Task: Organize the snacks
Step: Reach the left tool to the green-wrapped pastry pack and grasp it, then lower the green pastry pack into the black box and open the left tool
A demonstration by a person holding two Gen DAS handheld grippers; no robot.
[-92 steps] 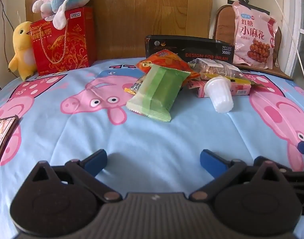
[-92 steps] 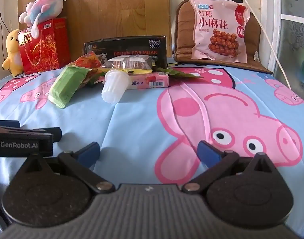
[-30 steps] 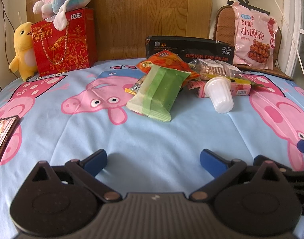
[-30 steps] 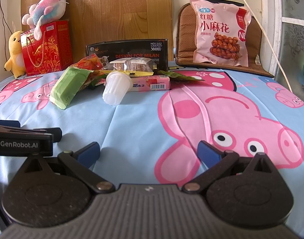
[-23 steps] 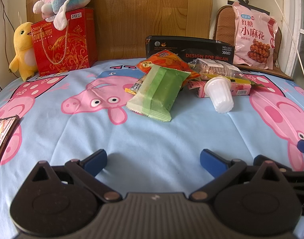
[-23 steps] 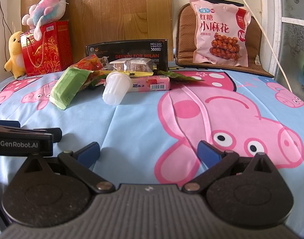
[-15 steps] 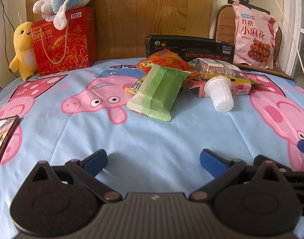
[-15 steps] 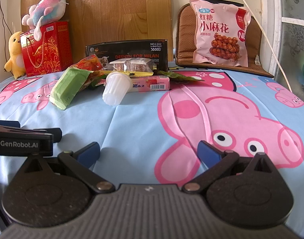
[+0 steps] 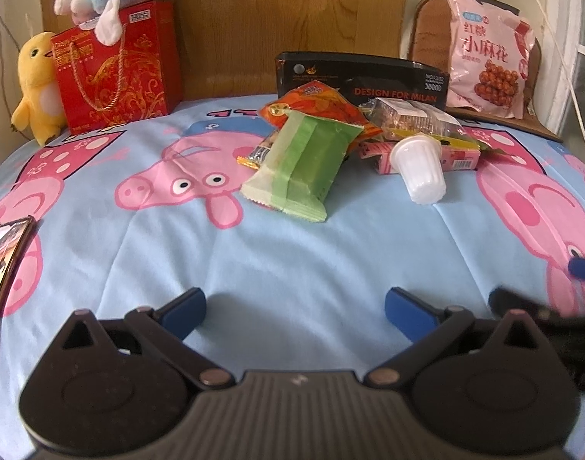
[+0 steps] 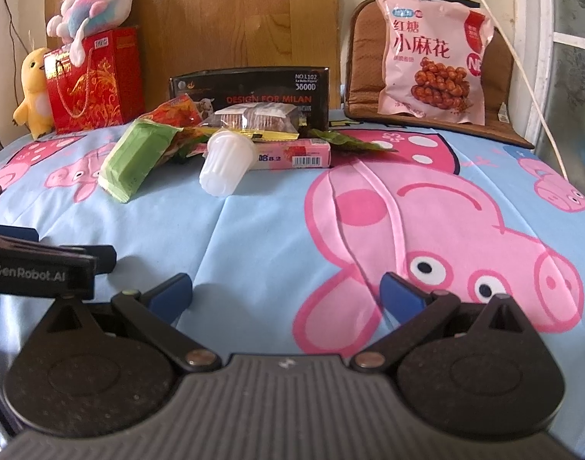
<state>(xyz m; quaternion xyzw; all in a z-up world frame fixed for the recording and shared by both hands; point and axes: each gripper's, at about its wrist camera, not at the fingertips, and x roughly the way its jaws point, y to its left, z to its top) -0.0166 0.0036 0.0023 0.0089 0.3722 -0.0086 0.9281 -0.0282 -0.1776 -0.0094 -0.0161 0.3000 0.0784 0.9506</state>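
The left tool (image 9: 295, 308) sits low in its frame, jaws wide apart, holding nothing. The right tool (image 10: 285, 290) is the same: wide apart and holding nothing. Both hang over a blue pig bedsheet (image 9: 292, 253).

The snacks lie in a pile in the upper middle of each frame. A green packet (image 9: 302, 165) leans on an orange packet (image 9: 319, 105). A white jelly cup (image 9: 419, 170) lies on its side, touching a pink box (image 10: 292, 156). A black box (image 9: 363, 78) stands behind them. A big pink bag (image 10: 432, 73) is at the upper right.
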